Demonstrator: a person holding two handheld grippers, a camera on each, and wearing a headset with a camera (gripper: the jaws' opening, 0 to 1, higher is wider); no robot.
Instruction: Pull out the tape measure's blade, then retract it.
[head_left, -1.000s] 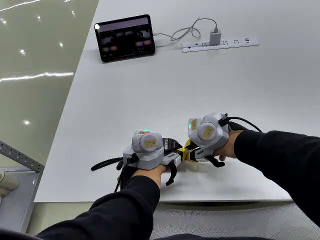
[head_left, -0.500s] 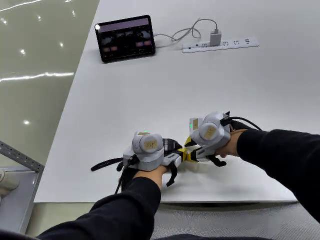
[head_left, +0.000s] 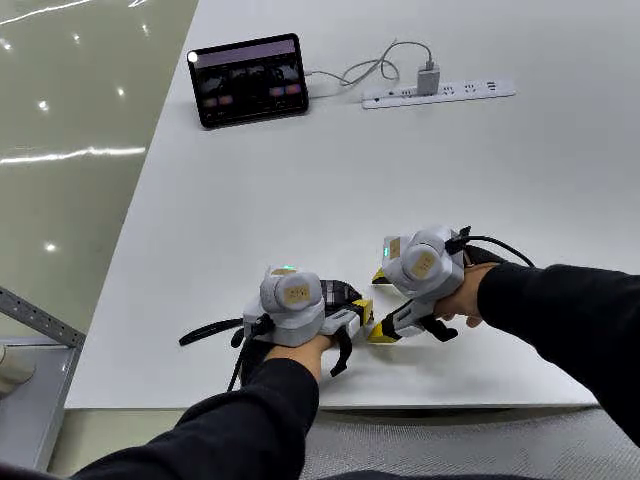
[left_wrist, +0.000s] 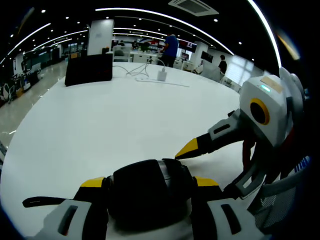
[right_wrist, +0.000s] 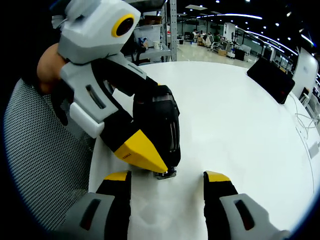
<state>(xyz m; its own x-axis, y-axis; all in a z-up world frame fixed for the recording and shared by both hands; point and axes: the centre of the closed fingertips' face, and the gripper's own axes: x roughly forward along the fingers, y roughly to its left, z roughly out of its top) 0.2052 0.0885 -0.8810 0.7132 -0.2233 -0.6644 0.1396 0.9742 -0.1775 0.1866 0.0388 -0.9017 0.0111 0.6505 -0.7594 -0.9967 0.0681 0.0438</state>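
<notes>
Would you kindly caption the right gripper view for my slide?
Left tongs grip the black tape measure; open right tongs face its blade tip.

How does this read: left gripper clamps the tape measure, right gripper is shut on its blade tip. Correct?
Not quite. The left gripper clamps the tape measure, but the right gripper is open, its jaws apart, per the right gripper view.
</notes>
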